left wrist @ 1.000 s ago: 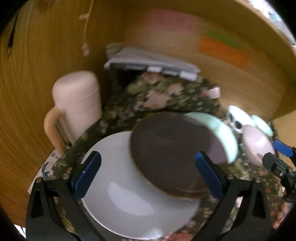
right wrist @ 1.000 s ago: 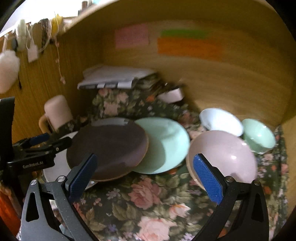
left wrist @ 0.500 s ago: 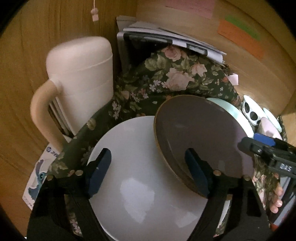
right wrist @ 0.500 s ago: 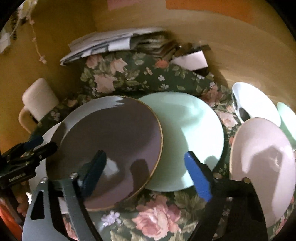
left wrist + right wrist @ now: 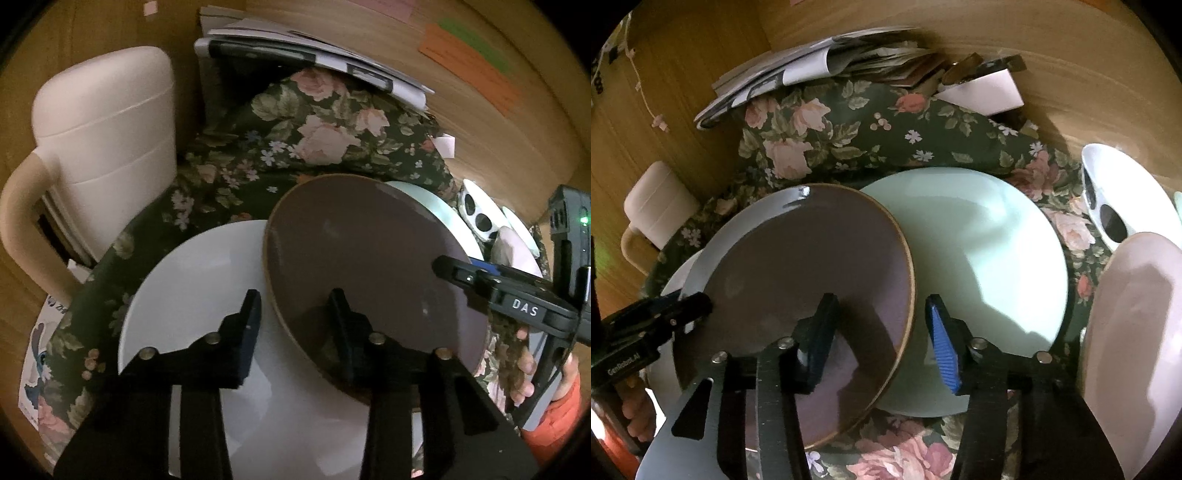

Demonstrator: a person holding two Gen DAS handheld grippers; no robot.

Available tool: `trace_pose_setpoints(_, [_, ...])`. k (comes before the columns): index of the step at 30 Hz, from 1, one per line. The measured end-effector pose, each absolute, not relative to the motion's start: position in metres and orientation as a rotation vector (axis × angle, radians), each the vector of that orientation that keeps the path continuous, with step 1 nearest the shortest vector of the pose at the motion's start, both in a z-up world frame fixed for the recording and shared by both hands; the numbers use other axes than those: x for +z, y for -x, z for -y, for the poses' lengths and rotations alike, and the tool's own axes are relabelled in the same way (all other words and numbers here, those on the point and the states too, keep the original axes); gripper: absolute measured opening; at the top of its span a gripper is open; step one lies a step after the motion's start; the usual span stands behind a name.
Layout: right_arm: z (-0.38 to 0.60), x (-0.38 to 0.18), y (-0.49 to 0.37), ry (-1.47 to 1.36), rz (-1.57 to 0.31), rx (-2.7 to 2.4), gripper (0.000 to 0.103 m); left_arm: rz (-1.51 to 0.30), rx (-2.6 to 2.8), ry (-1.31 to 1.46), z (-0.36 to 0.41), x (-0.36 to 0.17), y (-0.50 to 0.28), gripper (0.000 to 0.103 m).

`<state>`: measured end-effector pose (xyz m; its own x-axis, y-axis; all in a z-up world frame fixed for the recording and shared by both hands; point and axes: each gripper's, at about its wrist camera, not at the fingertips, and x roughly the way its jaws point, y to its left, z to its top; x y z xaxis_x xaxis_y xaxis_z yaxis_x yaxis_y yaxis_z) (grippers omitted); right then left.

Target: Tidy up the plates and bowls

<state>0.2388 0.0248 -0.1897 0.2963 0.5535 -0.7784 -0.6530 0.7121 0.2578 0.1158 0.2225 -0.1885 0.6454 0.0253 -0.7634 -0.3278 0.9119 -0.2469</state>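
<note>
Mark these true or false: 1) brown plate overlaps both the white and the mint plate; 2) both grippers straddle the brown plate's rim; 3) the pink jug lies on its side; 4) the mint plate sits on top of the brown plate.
1) True: the brown plate overlaps the white plate and the mint plate.
2) True: the left gripper and right gripper, jaws closing, each straddle its rim.
3) False: the pink jug stands upright.
4) False: the brown plate lies over the mint one.
</note>
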Motion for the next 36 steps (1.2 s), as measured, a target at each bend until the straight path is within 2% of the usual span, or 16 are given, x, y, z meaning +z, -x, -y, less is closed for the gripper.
trace_pose_setpoints(3, [-0.027,-0.192,-0.240,0.099,-0.992,0.831,0.039,-0.852,0.191,0.383,-0.219,-0.189,-0.118,0.034])
trace_pose_setpoints(22, [-0.011,-0.170,-0.224,0.103,-0.943,0.844,0.038,-0.817,0.202,0.360,-0.210,-0.169,-0.113,0.035])
trace_pose_setpoints(36, [0.034,-0.149,-0.200,0.075,-0.889,0.814,0.038,-0.774,0.157,0.306,-0.174,-0.143,-0.095,0.035])
